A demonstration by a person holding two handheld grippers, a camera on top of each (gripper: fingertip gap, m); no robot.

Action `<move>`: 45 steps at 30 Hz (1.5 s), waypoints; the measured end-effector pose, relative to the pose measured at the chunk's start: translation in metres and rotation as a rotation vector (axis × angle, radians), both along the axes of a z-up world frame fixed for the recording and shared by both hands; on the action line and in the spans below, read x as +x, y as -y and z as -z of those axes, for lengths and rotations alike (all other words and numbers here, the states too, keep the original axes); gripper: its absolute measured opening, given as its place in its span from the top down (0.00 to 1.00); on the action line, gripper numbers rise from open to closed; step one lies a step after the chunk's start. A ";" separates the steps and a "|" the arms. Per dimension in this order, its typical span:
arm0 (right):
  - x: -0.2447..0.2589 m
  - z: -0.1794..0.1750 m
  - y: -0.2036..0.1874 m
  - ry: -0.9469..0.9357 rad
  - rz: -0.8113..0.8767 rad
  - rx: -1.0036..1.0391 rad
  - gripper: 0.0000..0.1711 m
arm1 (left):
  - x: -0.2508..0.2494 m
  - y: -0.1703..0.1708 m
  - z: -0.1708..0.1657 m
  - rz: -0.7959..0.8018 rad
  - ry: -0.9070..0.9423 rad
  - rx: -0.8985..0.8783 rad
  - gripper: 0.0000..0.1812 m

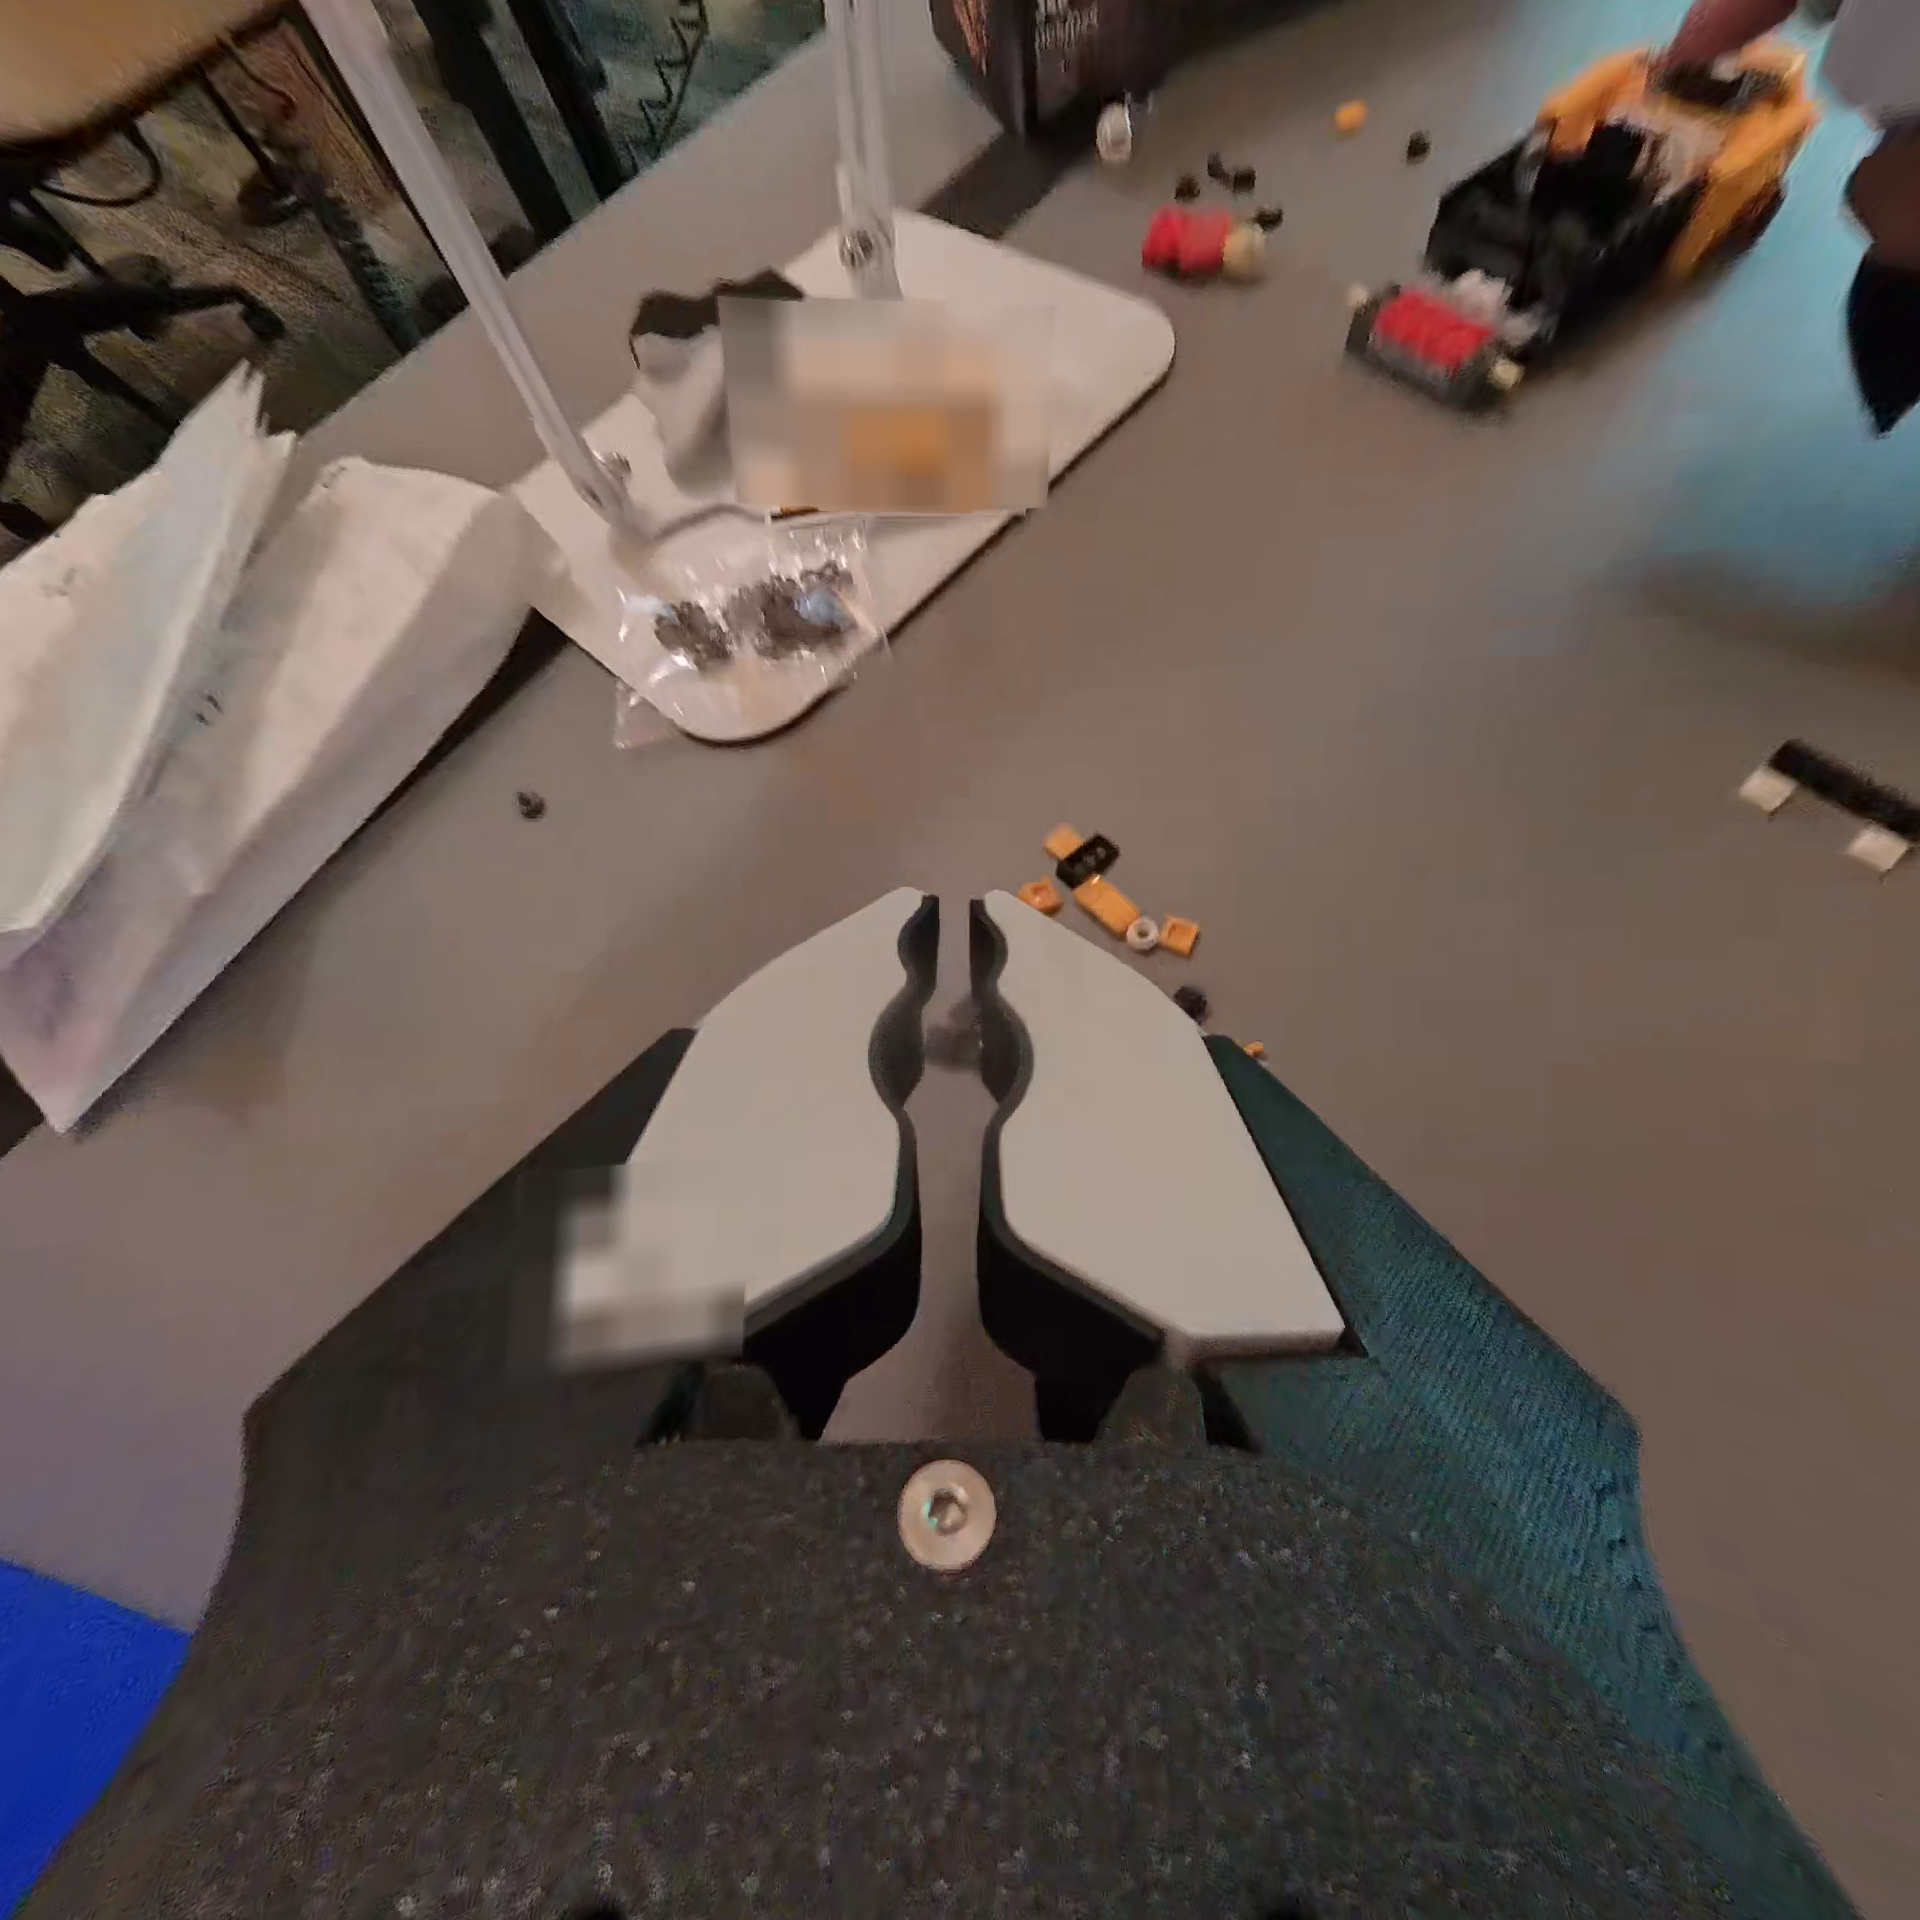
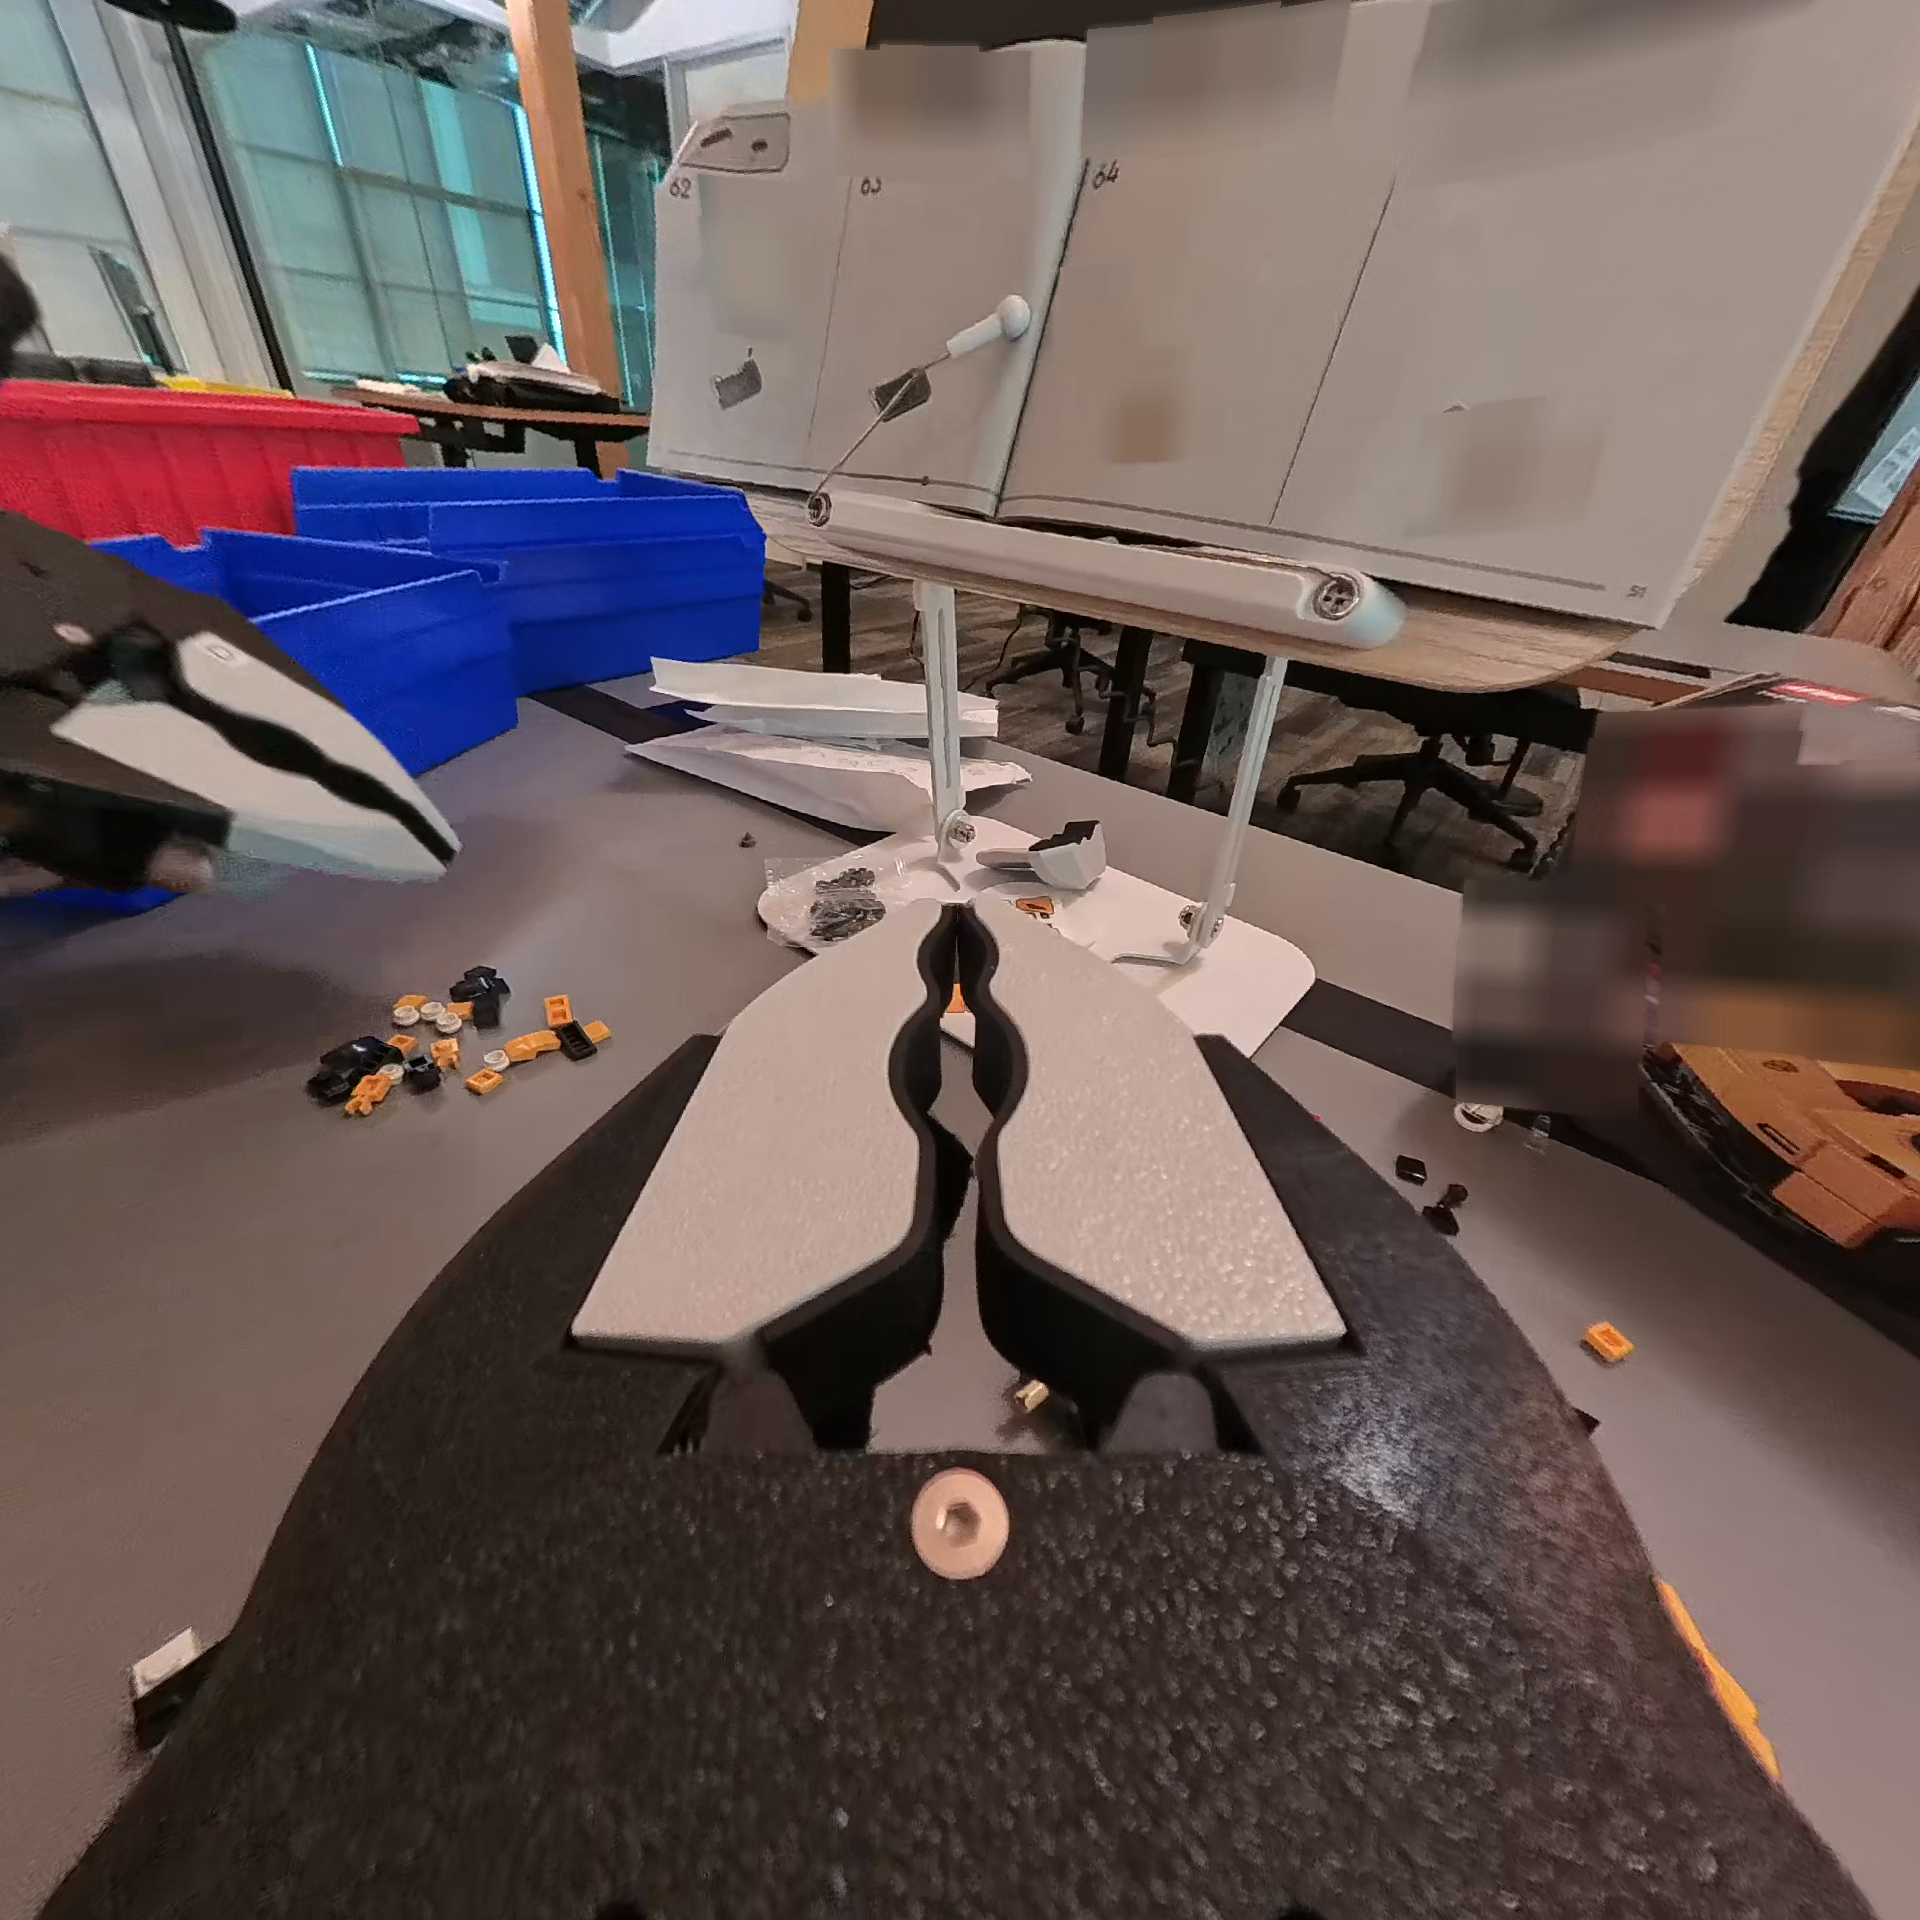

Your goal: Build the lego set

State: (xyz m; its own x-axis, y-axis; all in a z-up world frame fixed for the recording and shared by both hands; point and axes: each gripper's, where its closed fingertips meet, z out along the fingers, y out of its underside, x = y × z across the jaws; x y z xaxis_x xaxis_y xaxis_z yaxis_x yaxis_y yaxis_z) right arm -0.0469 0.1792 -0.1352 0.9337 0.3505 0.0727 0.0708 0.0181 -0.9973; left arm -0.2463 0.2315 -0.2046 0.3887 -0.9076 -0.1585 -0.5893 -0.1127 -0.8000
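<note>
Spreading grey, the table [image 2: 260, 1299] carried loose lego pieces [image 2: 468, 1034] at ten o'clock of the clenched, empty right gripper [image 2: 958, 914]; left gripper [image 1: 954, 906] nearly closed, empty; blue bins [image 2: 540, 582] behind

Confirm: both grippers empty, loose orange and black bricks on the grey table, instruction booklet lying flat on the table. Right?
One thing is off: the instruction booklet is not flat on the table. It stands propped open on a white stand, raised above the tabletop; the right wrist view shows this. The rest holds: loose orange and black bricks lie on the grey table, and neither the left gripper nor the right gripper holds anything.
</note>
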 end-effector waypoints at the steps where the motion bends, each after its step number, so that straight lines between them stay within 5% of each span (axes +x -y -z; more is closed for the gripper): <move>1: -0.001 0.000 0.000 0.002 -0.003 0.001 1.00 | -0.001 -0.002 0.008 0.000 -0.027 0.001 0.97; 13: -0.004 0.003 0.001 0.002 -0.034 -0.023 1.00 | -0.018 -0.002 0.051 -0.058 -0.202 -0.144 0.91; 45: -0.012 0.017 -0.001 0.012 -0.071 -0.072 1.00 | -0.011 0.000 0.046 -0.012 -0.143 -0.198 0.91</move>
